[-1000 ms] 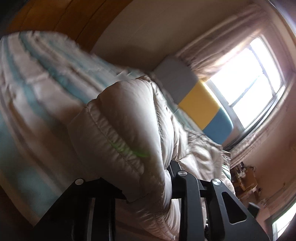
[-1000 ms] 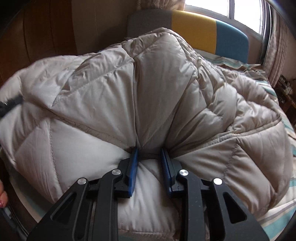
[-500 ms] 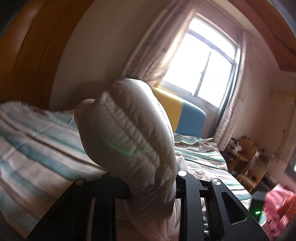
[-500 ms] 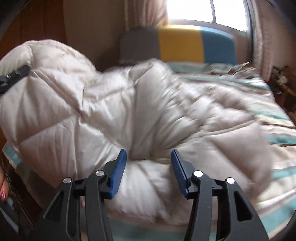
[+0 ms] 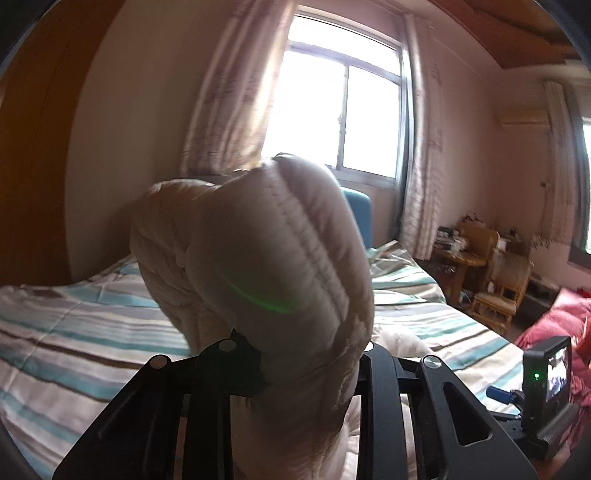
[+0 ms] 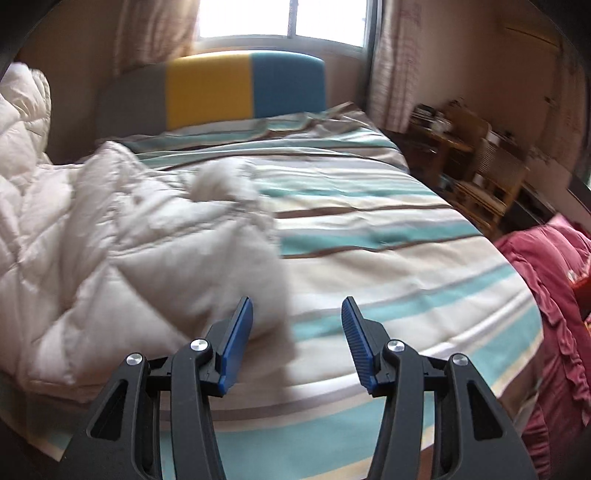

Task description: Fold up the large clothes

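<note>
Honestly pretty simple scene. Left tongs (image 5: 295,354) clamped on a thick quilted fold of the cream puffer jacket (image 5: 266,266), bunched fabric bulging up in front of the lens and hiding most of the pads. Held clear above the striped bed (image 5: 74,332), rest of the garment trailing down out of that view.

Right tongs (image 6: 297,332) standing apart with nothing pinched, blue pads (image 6: 240,339) bare, hovering over the near edge of the bed (image 6: 388,258). Jacket (image 6: 110,251) just beside the left-hand pad, maybe brushing it, hard to call with the motion blur there. Bulk of the jacket spread over the left side of the bed, one end pulled up toward the top left corner of the right wrist view, a pale fuzzy bit (image 6: 218,181) lying near the middle of the bed, possibly hood trim.

Around the bed: grey, yellow and blue headboard (image 6: 210,96) at the far end under a bright window (image 6: 284,18) with curtains (image 6: 388,74) either side. Wooden chairs and clutter (image 6: 476,155) off the right side of the bed. Pink-red bedding (image 6: 546,280) heaped against the bed's near right corner. Small black device with a lit screen and green light (image 5: 546,376) at the right edge of the left wrist view, beyond the bed's right side.
</note>
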